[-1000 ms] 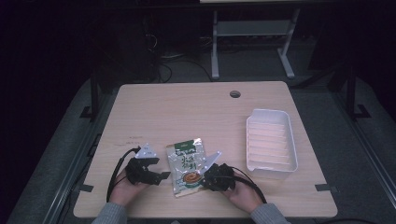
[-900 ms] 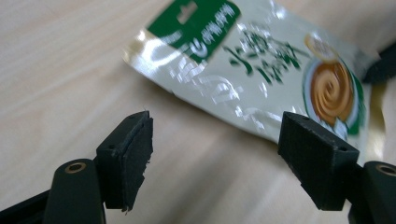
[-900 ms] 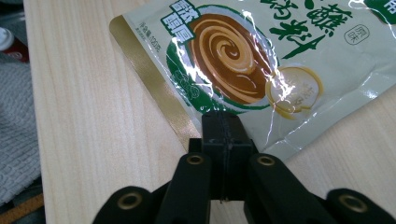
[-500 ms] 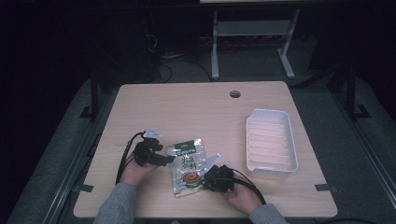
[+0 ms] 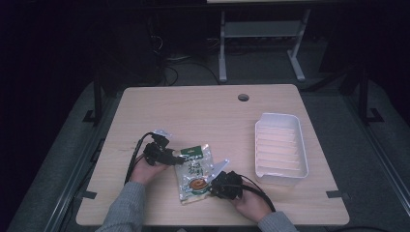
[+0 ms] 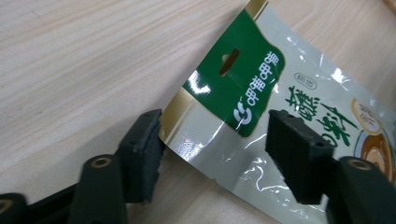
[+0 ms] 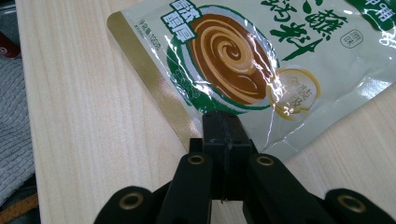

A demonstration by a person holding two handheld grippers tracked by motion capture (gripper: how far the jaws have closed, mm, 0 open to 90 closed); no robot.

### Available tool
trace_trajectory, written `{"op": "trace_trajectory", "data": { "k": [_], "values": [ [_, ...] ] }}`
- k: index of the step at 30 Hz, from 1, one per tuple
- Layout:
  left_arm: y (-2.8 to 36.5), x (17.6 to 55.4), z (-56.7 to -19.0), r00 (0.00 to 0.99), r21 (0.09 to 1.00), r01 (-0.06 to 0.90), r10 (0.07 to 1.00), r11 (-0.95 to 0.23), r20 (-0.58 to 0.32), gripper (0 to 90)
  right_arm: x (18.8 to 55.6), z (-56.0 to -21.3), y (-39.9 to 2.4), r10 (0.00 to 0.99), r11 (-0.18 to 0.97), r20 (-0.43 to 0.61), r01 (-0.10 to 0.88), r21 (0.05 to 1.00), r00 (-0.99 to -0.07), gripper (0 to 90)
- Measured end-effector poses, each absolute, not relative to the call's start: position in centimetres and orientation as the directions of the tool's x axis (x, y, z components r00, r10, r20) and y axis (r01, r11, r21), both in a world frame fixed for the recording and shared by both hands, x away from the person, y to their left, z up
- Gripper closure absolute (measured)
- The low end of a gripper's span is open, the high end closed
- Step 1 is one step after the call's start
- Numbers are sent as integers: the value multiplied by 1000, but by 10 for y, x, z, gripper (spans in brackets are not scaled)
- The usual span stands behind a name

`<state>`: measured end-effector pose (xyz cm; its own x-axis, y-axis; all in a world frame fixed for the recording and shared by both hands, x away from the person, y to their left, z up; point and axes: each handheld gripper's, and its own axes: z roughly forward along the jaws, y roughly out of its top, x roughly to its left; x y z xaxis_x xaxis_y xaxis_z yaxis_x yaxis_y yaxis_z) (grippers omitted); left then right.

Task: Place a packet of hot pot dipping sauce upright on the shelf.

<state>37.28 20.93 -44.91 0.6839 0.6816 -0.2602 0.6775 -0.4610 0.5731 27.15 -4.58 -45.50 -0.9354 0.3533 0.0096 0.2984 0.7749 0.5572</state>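
A glossy sauce packet with a green top and a brown swirl picture lies flat on the wooden table near the front edge. My left gripper reaches its upper left corner. In the left gripper view the jaws straddle that corner of the packet, and one pad stands at its gold edge. They have just been closing and still stand apart around my left gripper's midpoint. My right gripper is shut on the lower edge of the packet, also seen in the high view.
A white ribbed tray sits at the table's right side. A cable hole marks the far edge. Grey sleeves come in from the bottom, and a metal rack stands on the dark floor beyond the table.
My left gripper has moved away from the person and rightward, onto the packet's upper left corner. The right gripper and the packet have stayed in place.
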Motion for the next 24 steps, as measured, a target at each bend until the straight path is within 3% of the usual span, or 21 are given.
{"op": "trace_trajectory", "data": {
  "k": [2, 3, 6, 17, 24],
  "values": [
    [211, 373, -448, 684, 578, 679, 676, -451, -275, 443, 272, -455, -46, 354, 774, 9, 299, 558, -935, 898],
    [215, 372, -445, 687, 600, 683, 646, -416, -333, 485, 272, -455, -46, 355, 773, 11, 301, 558, -935, 898],
    [215, 370, -443, 708, 596, 672, 618, -439, -343, 545, 272, -455, -46, 356, 772, 15, 302, 559, -935, 898],
    [200, 368, -448, 758, 554, 644, 537, -528, -370, 641, 272, -456, -47, 356, 768, 20, 305, 564, -934, 898],
    [192, 369, -450, 761, 522, 641, 551, -563, -341, 729, 272, -456, -47, 357, 767, 16, 302, 567, -934, 897]
  ]
}}
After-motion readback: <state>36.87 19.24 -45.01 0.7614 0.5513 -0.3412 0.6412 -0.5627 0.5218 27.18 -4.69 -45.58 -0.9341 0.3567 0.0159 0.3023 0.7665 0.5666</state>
